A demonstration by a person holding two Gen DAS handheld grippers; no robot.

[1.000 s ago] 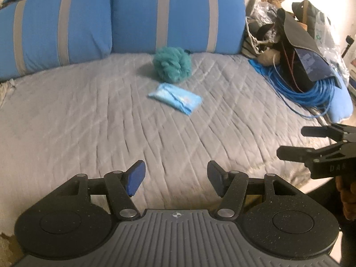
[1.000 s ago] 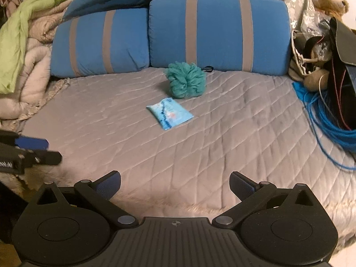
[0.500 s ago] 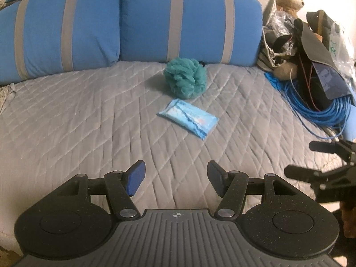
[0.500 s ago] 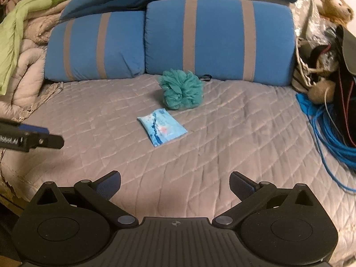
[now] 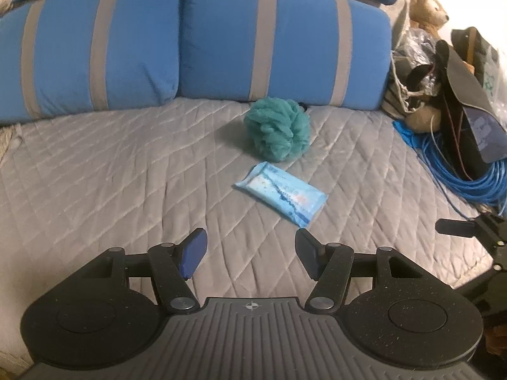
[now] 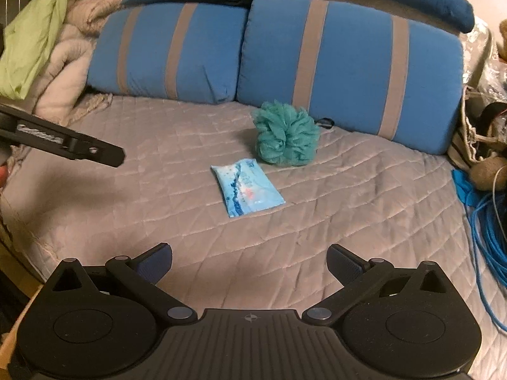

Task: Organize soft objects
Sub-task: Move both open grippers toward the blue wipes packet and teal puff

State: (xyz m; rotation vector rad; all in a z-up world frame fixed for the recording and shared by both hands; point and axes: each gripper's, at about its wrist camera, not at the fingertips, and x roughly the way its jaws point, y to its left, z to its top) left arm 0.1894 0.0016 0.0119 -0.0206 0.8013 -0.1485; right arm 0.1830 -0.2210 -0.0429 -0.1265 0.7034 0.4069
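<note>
Nearest, both tools are empty: the left gripper (image 5: pixel 250 250) has its jaws spread with bare quilt between them, and the right gripper (image 6: pixel 250 264) is spread wider yet, also holding nothing. Just beyond the left gripper's right finger lies the tissue pack (image 5: pixel 280 193), flat on the grey quilted bedspread (image 5: pixel 111 174) and apart from both tools; the landmark for everything else. Behind the tissue pack, close to its far corner though whether touching I cannot tell, sits the teal bath pouf (image 5: pixel 278 130), and behind that the two blue striped pillows (image 5: pixel 279 38) lean along the back. Off to the tissue pack's right lies a coil of blue cable (image 5: pixel 469 183). The step in hand looks like a reach for the tissue pack, nothing yet organized. To do it well, I would turn the jaws across the pack's short width, come down low so the pads bracket its sides, and close gently, since the pack is soft and slippery and may squirt out or drag the quilt
</note>
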